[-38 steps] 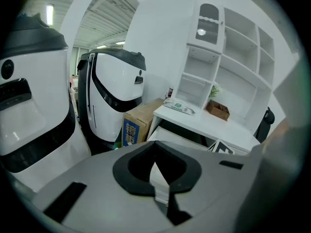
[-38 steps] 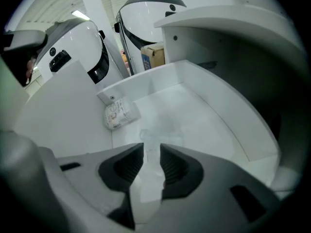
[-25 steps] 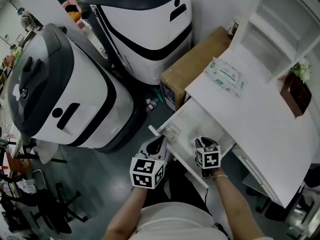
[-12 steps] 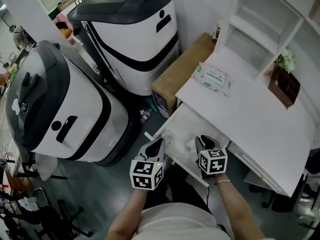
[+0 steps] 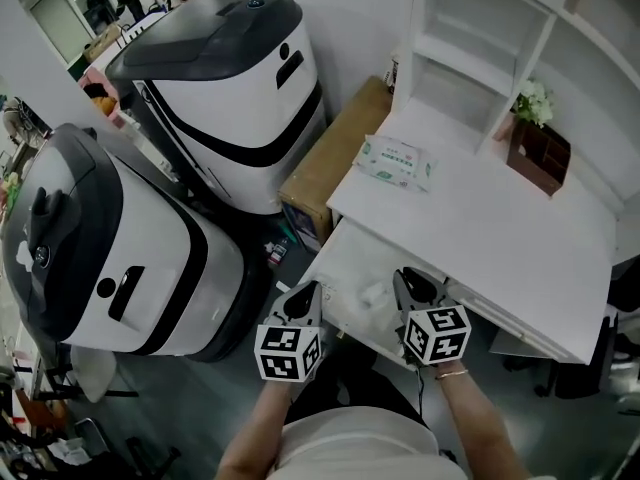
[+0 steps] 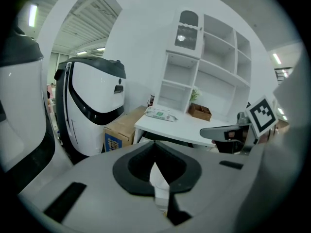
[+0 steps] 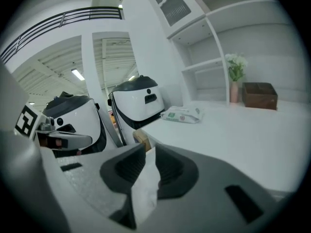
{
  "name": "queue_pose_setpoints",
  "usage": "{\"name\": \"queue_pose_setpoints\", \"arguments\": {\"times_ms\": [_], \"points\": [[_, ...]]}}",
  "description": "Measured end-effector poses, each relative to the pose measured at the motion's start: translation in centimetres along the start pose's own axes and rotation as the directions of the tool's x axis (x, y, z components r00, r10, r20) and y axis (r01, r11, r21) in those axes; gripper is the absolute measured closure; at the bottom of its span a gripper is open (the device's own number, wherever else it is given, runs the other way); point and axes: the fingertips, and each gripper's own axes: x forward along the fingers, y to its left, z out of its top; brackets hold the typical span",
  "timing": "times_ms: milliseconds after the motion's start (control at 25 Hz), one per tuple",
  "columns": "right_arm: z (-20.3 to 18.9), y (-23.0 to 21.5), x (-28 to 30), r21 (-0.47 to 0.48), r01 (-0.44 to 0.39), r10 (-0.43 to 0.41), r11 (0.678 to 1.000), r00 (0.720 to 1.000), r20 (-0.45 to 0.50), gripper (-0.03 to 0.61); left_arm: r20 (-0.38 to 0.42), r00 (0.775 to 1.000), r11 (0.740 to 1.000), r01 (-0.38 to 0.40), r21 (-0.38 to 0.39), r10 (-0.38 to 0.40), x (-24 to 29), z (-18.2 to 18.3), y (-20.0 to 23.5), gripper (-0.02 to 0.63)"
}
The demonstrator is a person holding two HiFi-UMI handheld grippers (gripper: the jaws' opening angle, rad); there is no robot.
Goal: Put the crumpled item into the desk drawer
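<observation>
Currently the L gripper (image 5: 303,296) is held near the left front corner of the open drawer (image 5: 348,265), with its jaws pointed fwd, away from the body. In the left gripper view the jaws are seen pressed together at the tips. Only a thin white sliver shows lower in the slit, prob. the drawer behind, and nothing is seen pinched.

Right of it, the crumpled item (image 5: 374,293) is found already inside the drawer, a small white lump on the drawer floor near the front edge, between the two grippers. No long axis can be told, as it is roundish and too small for detail. It lies right of the L gripper w/ some gap and just left of the R gripper (image 5: 411,280), so the R one is judged nearer.

The R gripper is held over the drawer's front part, also pointed fwd toward the desk (image 5: 480,230). In the right gripper view its jaws are seen a little apart. The white in the slit is taken for the drawer floor, not for sure. Both forearms are seen low, close to the body.

The placing is judged done. What is left is prob. to push the drawer shut, and its front edge lies directly at both grippers.
</observation>
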Motion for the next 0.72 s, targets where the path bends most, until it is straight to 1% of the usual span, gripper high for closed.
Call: {"name": "queue_pose_setpoints", "arguments": {"times_ms": [240,440,720], "points": [[2.4,-0.4,-2.7,0.043,0.022,-0.025,0.999,0.996,0.09,0.515,0.002,0.999,0.999,0.038,0.029,-0.038,0.9,0.8,-0.6,0.623],[3.8,-1.0,-4.8,0.071,0.049,-0.06,0.996,0.986,0.153,0.53,0.004,0.998,0.997,0.066,0.042,-0.066,1.5,1.2,-1.5,0.623],[4.9,-1.9,-7.0,0.093,0.092,-0.109,0.991,0.974,0.198,0.553,0.01,0.996,0.994,0.09,0.058,-0.091,2.1,1.7,-2.3,0.623]]}}
